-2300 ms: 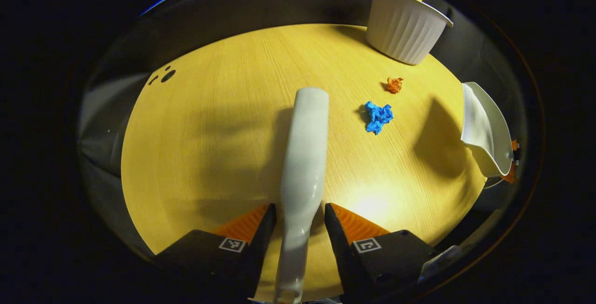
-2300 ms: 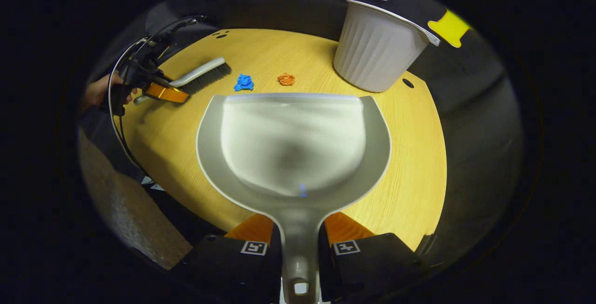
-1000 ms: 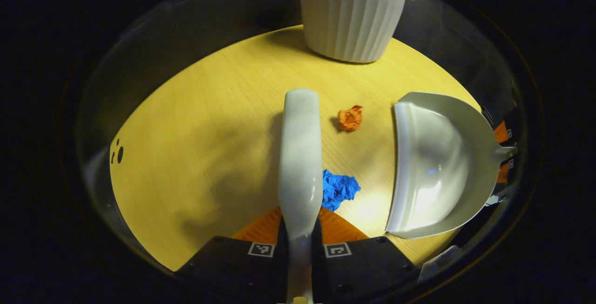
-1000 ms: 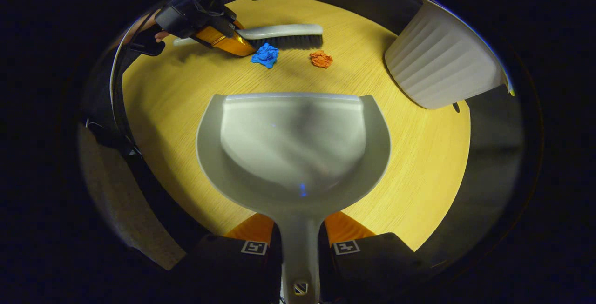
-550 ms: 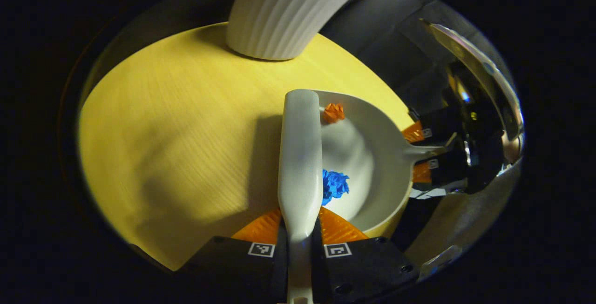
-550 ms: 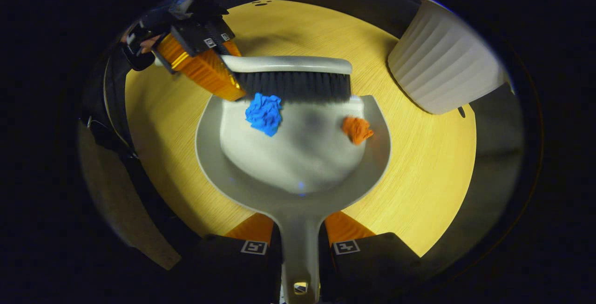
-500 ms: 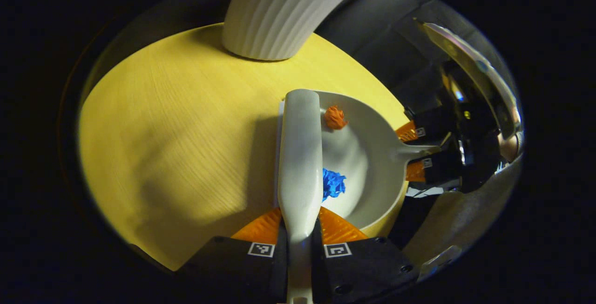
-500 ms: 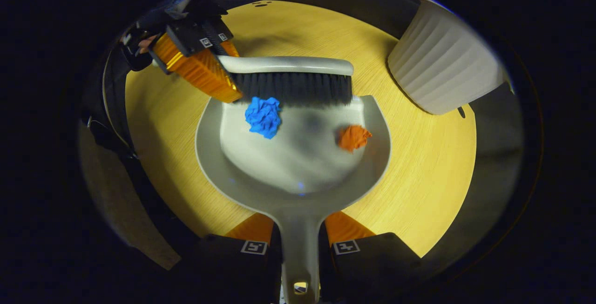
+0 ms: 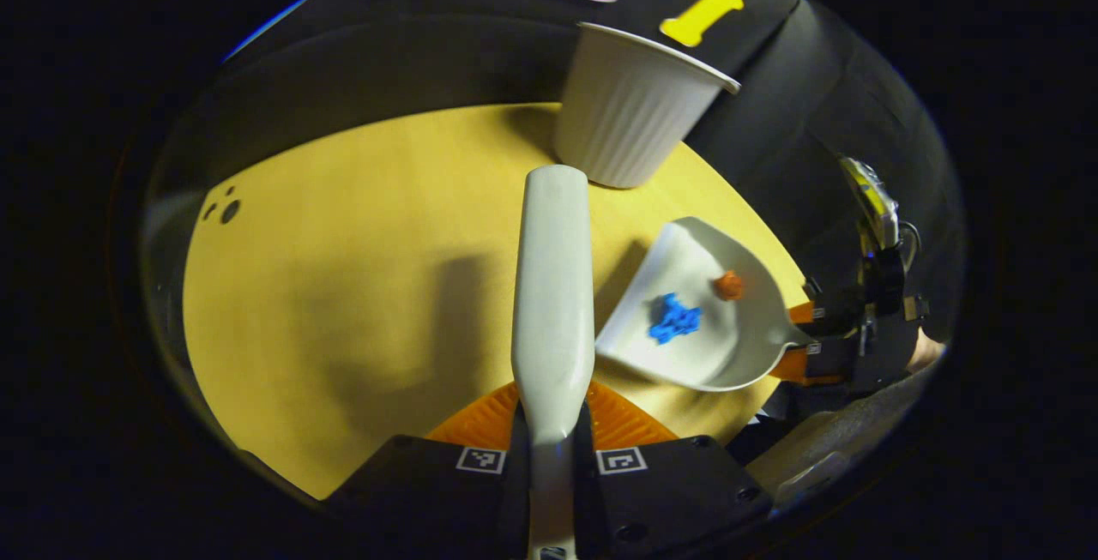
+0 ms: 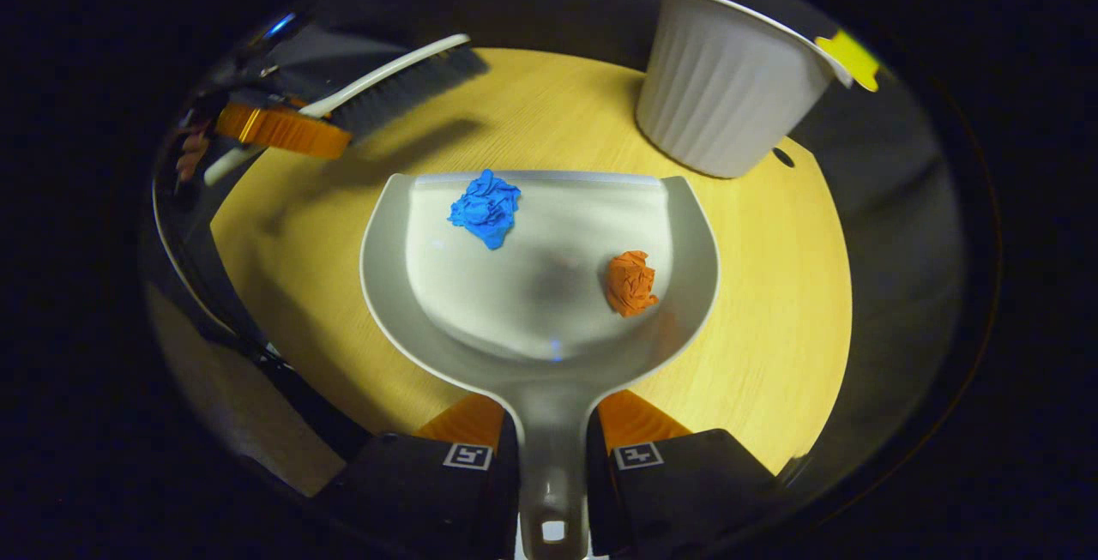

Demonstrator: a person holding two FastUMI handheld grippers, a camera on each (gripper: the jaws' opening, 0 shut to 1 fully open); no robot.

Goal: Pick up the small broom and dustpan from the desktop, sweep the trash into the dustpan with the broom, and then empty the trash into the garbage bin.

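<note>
While both tools are held above the wooden surface (image 10: 772, 303), the scene is set out near to far.

Right gripper (image 10: 550, 431): closed on the dustpan's handle, both fingers pressed against it at the bottom of the right gripper view.
Dustpan (image 10: 540, 337): held out in front of the right gripper over the surface; whether its front lip touches the surface cannot be told.
Trash: a blue paper ball (image 10: 485, 207) is seen near the dustpan's front lip on the left, an orange paper ball (image 10: 630, 282) deeper in on the right; the two are apart.
Left gripper (image 9: 550, 423): closed on the broom's handle, both fingers pressed against it.
Broom (image 9: 553, 286): held lifted, with its shadow cast on the surface; in the right gripper view it is seen beyond the dustpan to the left, bristles down and clear of the dustpan.
Garbage bin (image 10: 729, 88): a white ribbed bin is stood upright at the far edge of the surface, beyond the dustpan and to its right, not touching it.
</note>
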